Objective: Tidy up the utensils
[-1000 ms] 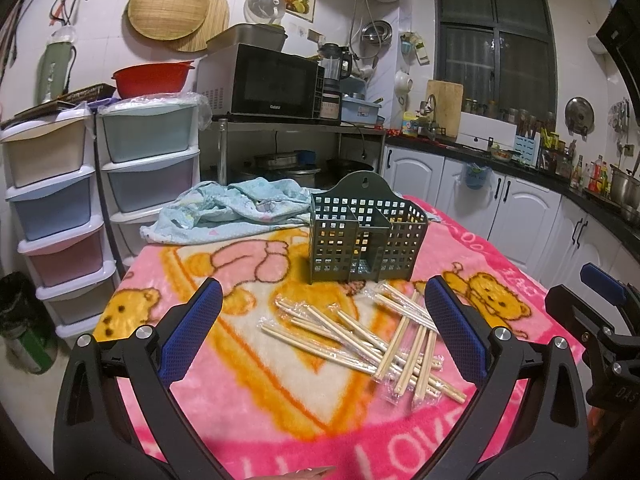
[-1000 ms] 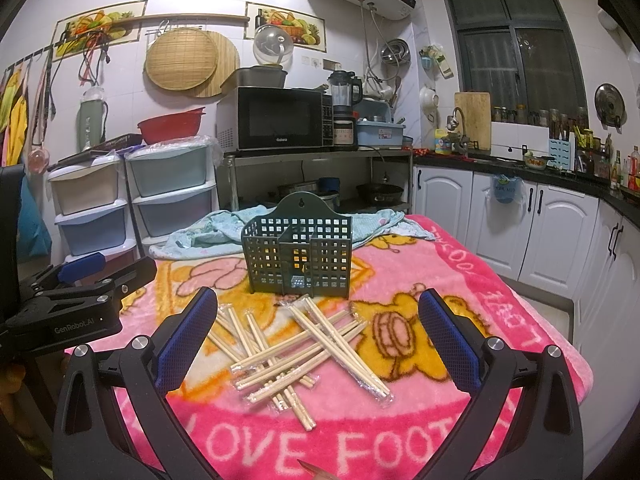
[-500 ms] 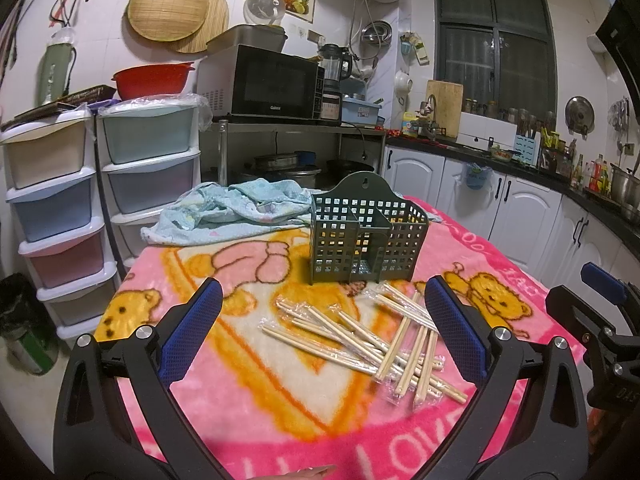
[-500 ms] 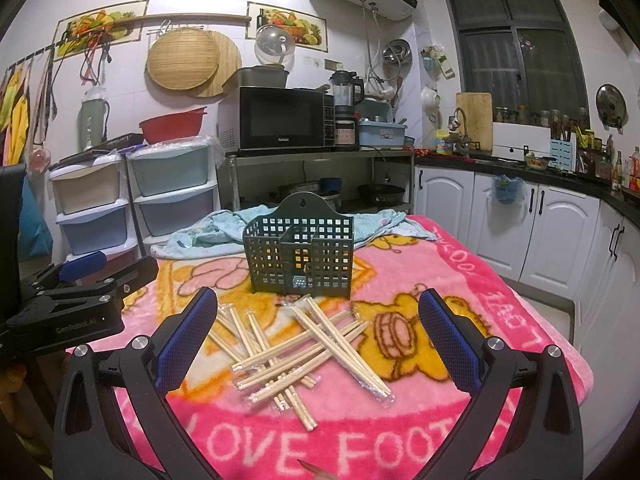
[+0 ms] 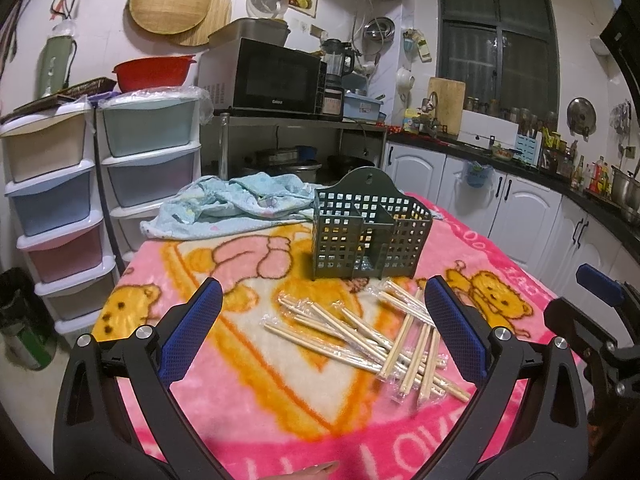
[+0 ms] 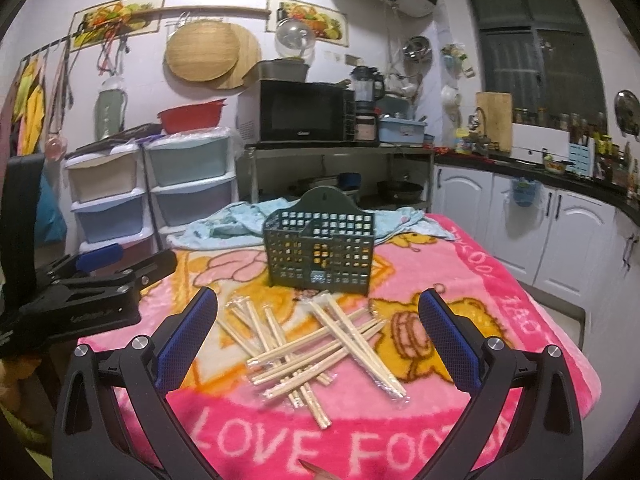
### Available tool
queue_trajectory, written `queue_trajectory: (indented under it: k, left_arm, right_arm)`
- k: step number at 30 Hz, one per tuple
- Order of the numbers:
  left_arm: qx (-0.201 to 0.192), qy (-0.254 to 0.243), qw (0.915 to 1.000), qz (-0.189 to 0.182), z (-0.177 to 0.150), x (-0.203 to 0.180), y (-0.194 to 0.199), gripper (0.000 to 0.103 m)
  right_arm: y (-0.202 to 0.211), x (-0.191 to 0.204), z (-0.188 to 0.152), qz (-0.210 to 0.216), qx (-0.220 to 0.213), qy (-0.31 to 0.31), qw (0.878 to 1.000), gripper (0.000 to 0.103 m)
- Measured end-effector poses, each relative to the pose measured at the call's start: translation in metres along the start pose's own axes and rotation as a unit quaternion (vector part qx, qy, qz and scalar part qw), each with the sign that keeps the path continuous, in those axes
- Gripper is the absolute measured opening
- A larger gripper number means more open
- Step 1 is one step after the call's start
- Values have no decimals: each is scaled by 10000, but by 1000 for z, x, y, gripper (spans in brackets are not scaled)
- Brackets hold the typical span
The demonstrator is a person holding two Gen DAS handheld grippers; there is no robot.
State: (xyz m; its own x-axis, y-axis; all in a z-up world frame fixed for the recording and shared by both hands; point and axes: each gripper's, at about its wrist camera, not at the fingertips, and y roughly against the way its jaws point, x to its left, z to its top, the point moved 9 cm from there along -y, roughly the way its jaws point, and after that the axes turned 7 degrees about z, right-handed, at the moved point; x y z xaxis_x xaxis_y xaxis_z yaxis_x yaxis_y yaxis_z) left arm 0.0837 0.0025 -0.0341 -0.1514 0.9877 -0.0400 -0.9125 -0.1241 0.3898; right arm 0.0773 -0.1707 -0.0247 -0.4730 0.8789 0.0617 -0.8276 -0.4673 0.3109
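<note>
A loose pile of wrapped wooden chopsticks (image 5: 372, 340) (image 6: 316, 344) lies on the pink blanket, just in front of a dark green perforated utensil holder (image 5: 370, 230) (image 6: 320, 248) that stands upright and looks empty. My left gripper (image 5: 322, 308) hovers open above the near side of the pile, nothing between its blue pads. My right gripper (image 6: 318, 312) is likewise open over the pile. Each gripper shows at the edge of the other's view: the right one (image 5: 600, 312), the left one (image 6: 92, 284).
The table wears a pink cartoon blanket (image 5: 248, 360). A crumpled light blue cloth (image 5: 232, 204) lies behind the holder. Plastic drawer towers (image 5: 80, 184) stand left, a microwave shelf (image 5: 276, 76) behind, white cabinets (image 5: 520, 216) right.
The right wrist view has drifted slightly, so the holder and chopsticks sit a little lower and nearer centre. The left gripper has hardly moved. Both grippers stay open.
</note>
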Motion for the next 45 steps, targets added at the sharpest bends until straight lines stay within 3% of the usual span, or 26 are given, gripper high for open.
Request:
queue_trajectory:
  k: [9, 19, 25, 34, 41, 45]
  left_arm:
    - [270, 330, 9991, 43, -2, 22, -16, 93]
    - [654, 588, 9960, 177, -3, 48, -34, 93]
    - [1143, 655, 9910, 220, -15, 56, -54, 93]
    - [1884, 859, 9782, -149, -39, 53, -90, 92]
    - [2447, 1113, 9628, -289, -57, 51, -119, 71]
    - [2815, 1350, 9491, -432, -72, 50, -134, 60]
  right_arm:
    - [-14, 16, 3, 463, 374, 329, 9977, 98]
    - [-43, 9, 14, 616, 823, 410, 9939, 98]
    - [-69, -10, 19, 627, 1157, 169, 9912, 97]
    - [-105, -35, 27, 552, 1447, 307, 9875, 97]
    - [-144, -46, 10, 641, 2071, 386, 9754, 76]
    - [-164, -50, -5, 713, 2380, 387, 9679, 67]
